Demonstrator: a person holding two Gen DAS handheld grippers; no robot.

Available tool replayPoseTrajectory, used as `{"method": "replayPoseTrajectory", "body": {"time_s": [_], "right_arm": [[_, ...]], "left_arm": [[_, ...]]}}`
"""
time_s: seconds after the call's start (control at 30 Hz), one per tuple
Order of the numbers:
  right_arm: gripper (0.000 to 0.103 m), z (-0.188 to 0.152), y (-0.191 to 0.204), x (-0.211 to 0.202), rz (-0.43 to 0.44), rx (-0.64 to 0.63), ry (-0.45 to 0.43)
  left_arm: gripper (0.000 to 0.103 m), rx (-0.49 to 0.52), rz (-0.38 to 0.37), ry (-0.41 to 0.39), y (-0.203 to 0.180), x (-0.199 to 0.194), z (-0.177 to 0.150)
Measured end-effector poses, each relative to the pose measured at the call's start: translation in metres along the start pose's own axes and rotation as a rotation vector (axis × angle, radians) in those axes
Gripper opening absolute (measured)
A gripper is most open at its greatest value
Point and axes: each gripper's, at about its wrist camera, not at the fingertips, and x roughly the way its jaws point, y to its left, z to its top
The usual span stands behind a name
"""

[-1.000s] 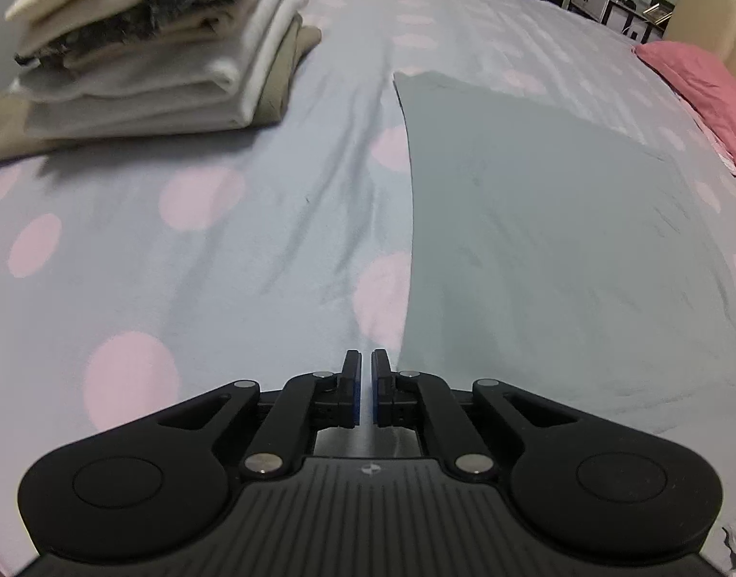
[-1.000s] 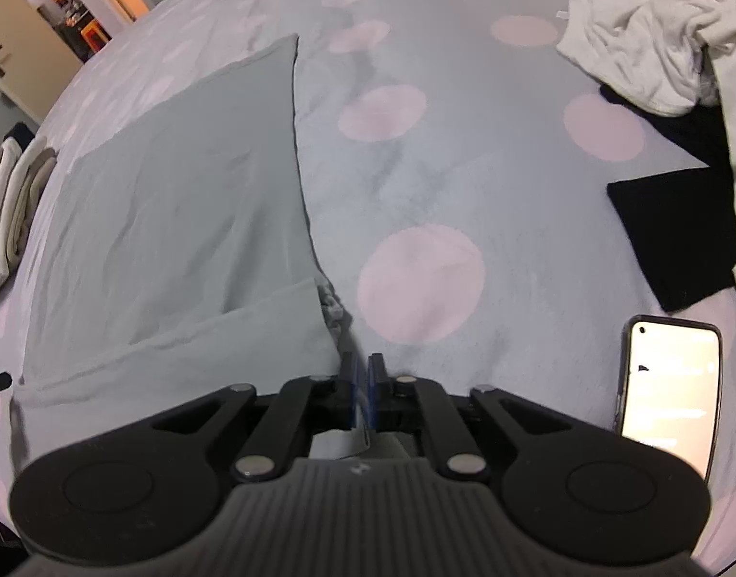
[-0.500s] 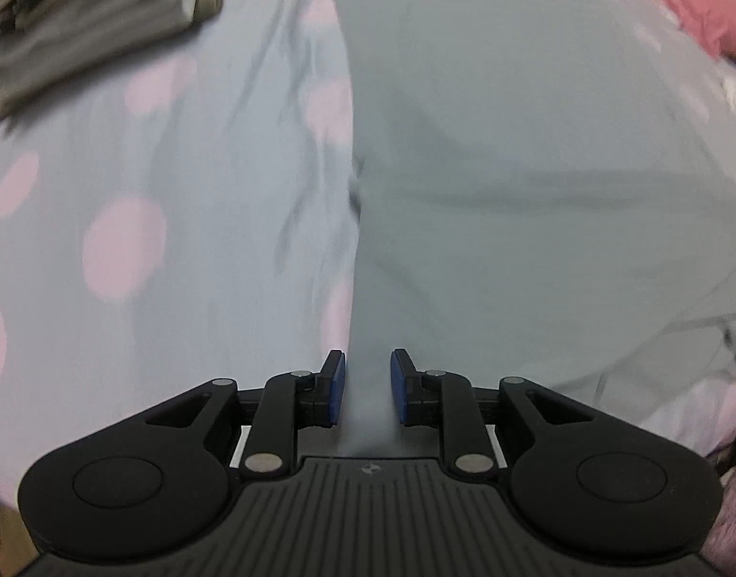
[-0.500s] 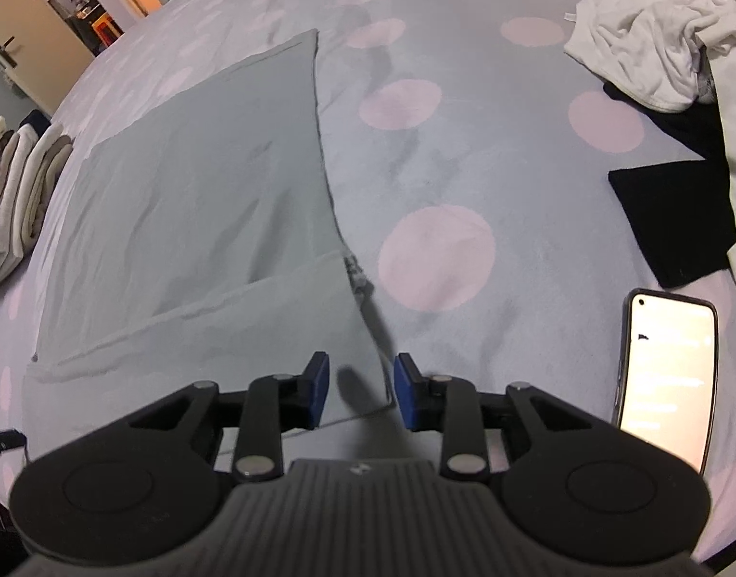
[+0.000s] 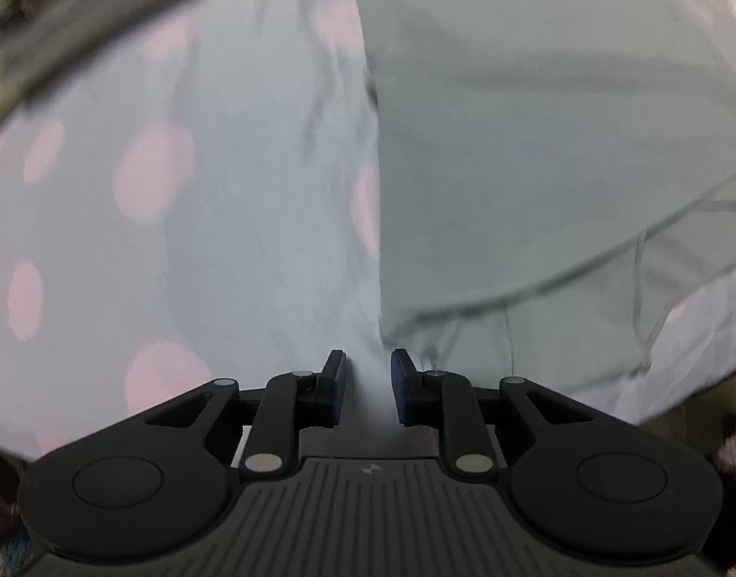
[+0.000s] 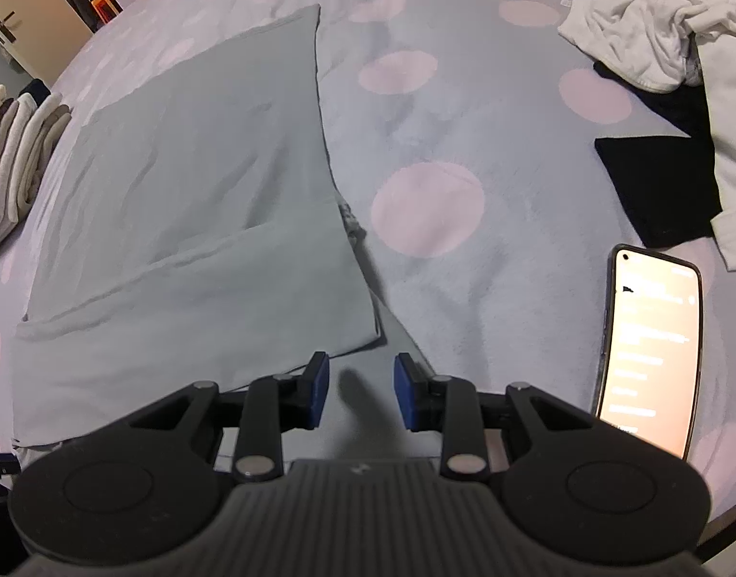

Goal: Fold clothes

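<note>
A grey-green garment (image 6: 185, 202) lies flat on the bed, with its near part folded over in a band across the front. It also shows in the left wrist view (image 5: 536, 144), blurred. My right gripper (image 6: 359, 382) is open and empty, above the garment's near right corner. My left gripper (image 5: 367, 377) is open and empty, above the garment's near left edge where it meets the bedsheet.
The bedsheet (image 6: 464, 110) is pale blue with pink dots. A stack of folded clothes (image 6: 12, 144) sits at the left, also in the left wrist view (image 5: 69, 9). A lit phone (image 6: 652, 356) lies at the right. White (image 6: 656, 38) and black (image 6: 656, 182) clothes lie far right.
Both grippers were shut a second ago and have opened. The right one has let go of the garment's corner. The left wrist view has swung downward and to the left, with motion blur.
</note>
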Motion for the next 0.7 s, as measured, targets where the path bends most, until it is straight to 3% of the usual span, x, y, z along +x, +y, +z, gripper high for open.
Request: {"method": "replayPoseTrajectory", "body": {"time_s": [0.1, 0.3, 0.4, 0.53, 0.7], "right_arm": [[0.034, -0.001, 0.002, -0.003, 0.007, -0.006, -0.006], [0.034, 0.000, 0.010, -0.007, 0.024, -0.027, -0.015], [0.034, -0.001, 0.013, -0.008, 0.033, -0.033, -0.018], [0.034, 0.000, 0.017, -0.008, 0.040, -0.043, -0.017], [0.034, -0.001, 0.020, -0.009, 0.049, -0.053, -0.023]], "left_arm": [[0.019, 0.038, 0.051, -0.068, -0.002, -0.009, -0.002], [0.017, 0.193, 0.138, -0.061, -0.018, 0.005, -0.008], [0.015, 0.259, 0.109, -0.054, -0.026, 0.013, -0.009], [0.013, 0.346, 0.122, -0.102, -0.036, 0.018, -0.012], [0.013, 0.385, 0.038, -0.168, -0.044, 0.007, -0.014]]}}
